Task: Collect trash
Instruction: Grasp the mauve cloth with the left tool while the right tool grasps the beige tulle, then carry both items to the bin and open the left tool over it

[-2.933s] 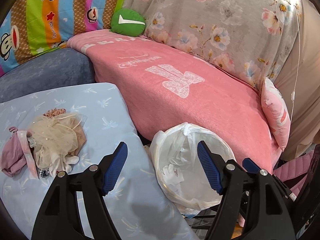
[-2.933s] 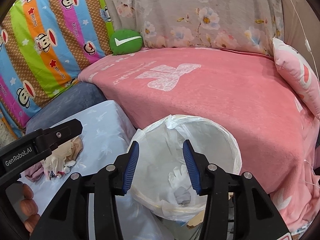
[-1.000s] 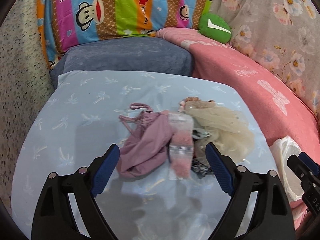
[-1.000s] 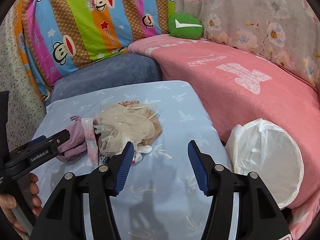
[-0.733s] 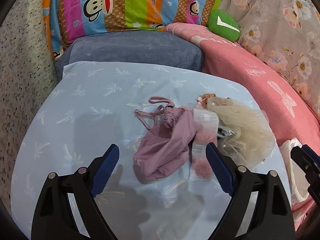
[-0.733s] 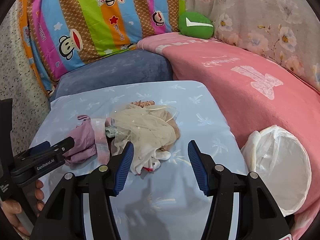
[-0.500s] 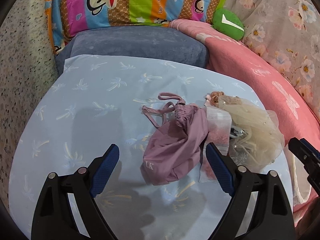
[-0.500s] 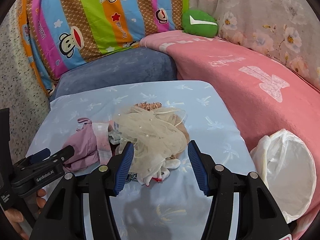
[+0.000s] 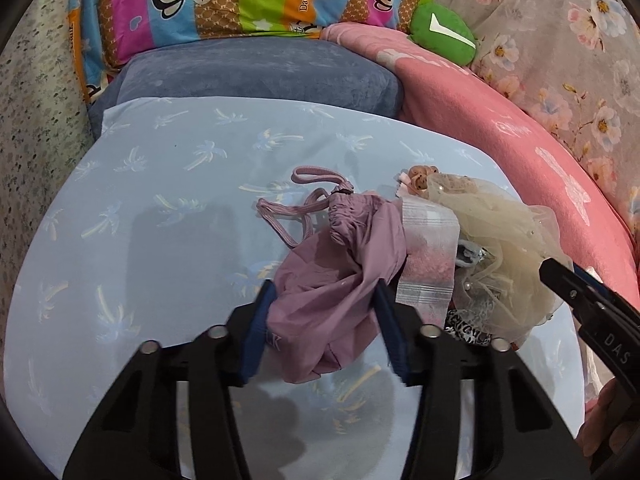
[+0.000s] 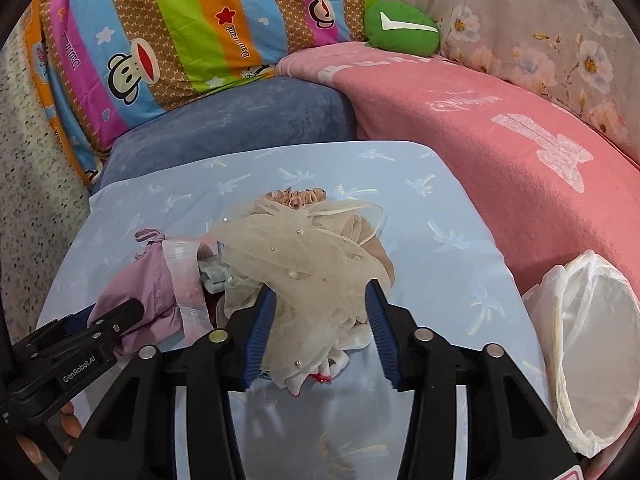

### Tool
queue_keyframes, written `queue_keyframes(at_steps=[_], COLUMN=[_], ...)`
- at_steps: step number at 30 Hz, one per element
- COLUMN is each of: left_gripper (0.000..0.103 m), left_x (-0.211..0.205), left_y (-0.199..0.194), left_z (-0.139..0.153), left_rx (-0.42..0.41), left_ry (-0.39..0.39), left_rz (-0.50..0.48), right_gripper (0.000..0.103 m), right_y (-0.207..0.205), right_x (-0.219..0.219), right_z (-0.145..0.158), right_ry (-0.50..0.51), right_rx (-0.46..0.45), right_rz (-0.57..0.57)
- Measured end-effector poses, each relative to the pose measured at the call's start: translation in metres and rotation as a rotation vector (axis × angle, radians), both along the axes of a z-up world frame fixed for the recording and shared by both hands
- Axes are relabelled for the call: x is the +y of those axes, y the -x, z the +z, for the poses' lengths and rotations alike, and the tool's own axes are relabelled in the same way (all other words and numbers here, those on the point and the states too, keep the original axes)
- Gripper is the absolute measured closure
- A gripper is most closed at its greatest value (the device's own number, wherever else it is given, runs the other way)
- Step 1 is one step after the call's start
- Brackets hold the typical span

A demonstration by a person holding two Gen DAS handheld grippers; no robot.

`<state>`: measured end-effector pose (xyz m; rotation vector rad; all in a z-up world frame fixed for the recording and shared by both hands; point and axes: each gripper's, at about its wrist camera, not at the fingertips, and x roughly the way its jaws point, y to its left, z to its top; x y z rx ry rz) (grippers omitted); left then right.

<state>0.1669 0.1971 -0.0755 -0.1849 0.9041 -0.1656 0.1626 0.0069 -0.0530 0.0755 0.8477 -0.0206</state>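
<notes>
Both grippers had come down and forward over the pale blue table point(image 9: 152, 184) since the earlier frames, when they hovered above the lined bin; their jaws had just been closing. The left gripper point(image 9: 324, 320) now stood about a third open with its blue pads against either side of the mauve pouch point(image 9: 340, 272), the cloth bunched between them; the grip looked made. The pouch's cord point(image 9: 296, 204) trailed on the table on the far side. The right gripper point(image 10: 320, 320) was closed to much the same width around the near end of the cream tulle bundle point(image 10: 308, 256), its pads touching the netting on both sides. A pink frill point(image 10: 296, 196) showed at the far edge of the bundle.

Between pouch and tulle lay a clear zip bag point(image 9: 430, 256) holding something pink, touching both. All three pieces sat in one heap at the middle of the table, toward its right half. The bin point(image 10: 592, 344), lined with a white bag, stood off the table's right edge, near the pink blanket point(image 10: 500, 128). Beyond the table lay a blue cushion point(image 10: 240, 124), striped monkey-print fabric point(image 10: 180, 28) and a green pillow point(image 10: 400, 28). In the right wrist view, fingertips of the person's left hand point(image 10: 68, 420) showed beneath the left gripper.
</notes>
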Motion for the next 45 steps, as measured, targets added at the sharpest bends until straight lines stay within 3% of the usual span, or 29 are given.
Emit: queue_keyframes(at_steps=[3,7,21,31,45], left_gripper=[0.083,0.092,0.097,0.097,0.097], left_x=[0.0,-0.001,-0.023,-0.064,-0.149], left_y=[0.002,0.007,0.034,0.055,0.08], left_z=[0.001,0.01,0.073,0.121,0.139], left_rx=[0.005,-0.009,-0.134,-0.227,-0.248], left_ry=[0.009,0.013,0.046,0.069,0.071], left_rz=[-0.001,-0.006,-0.058,-0.148,-0.332], right_gripper=[0.092,0.1,0.101,0.101,0.101], right_y=[0.001,0.008,0.054,0.098,0.152], right_x=[0.0,-0.001,-0.029,-0.071,-0.154], right_z=[-0.001,0.007,0.079,0.129,0.16], right_ry=[-0.015,-0.02,-0.06,-0.078,-0.062], right_rx=[0.013,-0.008,-0.164,-0.268,-0.331], right_rz=[0.012,0.017,-0.013,-0.07,-0.199])
